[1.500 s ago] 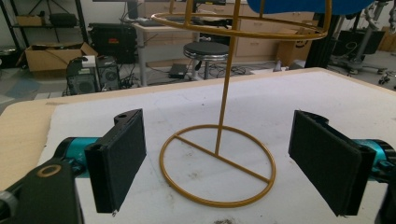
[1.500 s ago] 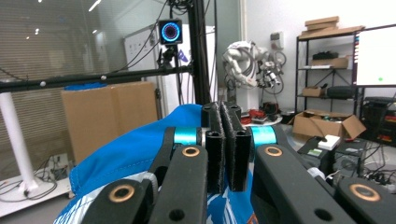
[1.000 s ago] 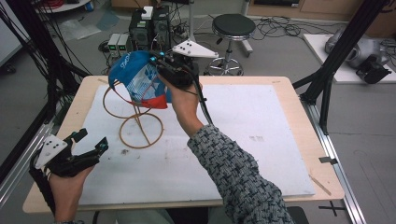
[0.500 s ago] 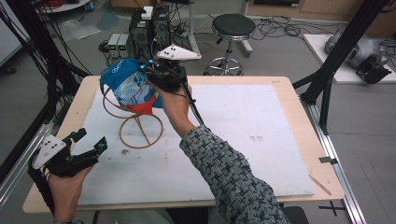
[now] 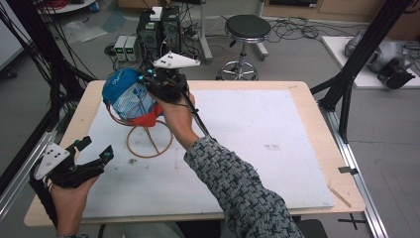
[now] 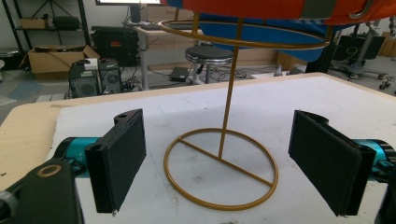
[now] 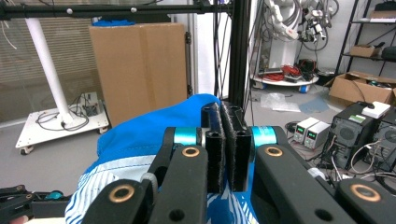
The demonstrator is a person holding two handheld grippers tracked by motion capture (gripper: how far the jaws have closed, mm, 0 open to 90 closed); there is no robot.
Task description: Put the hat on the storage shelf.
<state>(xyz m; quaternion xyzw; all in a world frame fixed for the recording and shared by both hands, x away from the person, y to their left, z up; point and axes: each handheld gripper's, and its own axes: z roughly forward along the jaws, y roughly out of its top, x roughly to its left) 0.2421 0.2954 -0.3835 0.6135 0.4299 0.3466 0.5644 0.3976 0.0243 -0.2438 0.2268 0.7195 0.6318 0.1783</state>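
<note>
The scene at the point of setting a cap on its stand. I held the right gripper (image 5: 148,84) over the far left part of the table (image 5: 297,87), its jaws pressed together on the fabric of a blue cap (image 5: 124,91) with a patterned side panel and an orange-red underside. In the right gripper view the two black pads (image 7: 215,144) met face to face with blue cloth bunched around and below them; I judged a fold of the cap to be pinched there, though the fold itself was hidden between the pads. The cap sat at the top of a gold wire stand (image 5: 148,141), whose round base lay flat on the white board (image 5: 257,144) and whose thin stem rose to an upper ring. In the left gripper view that ring (image 6: 243,35) ran just beneath the orange underside; whether the cap already rested on the ring or hung touching it, I could not tell.

My left gripper (image 5: 96,151) waited near the front left corner, well apart from the stand, jaws spread wide and empty, aimed at the stand's base (image 6: 219,170).

I took the step in hand to be seating the cap on the ring. The next move called for lowering it until the ring bore its weight evenly, then parting the right jaws without tipping the light stand; the left gripper was placed to steady the base if needed.
</note>
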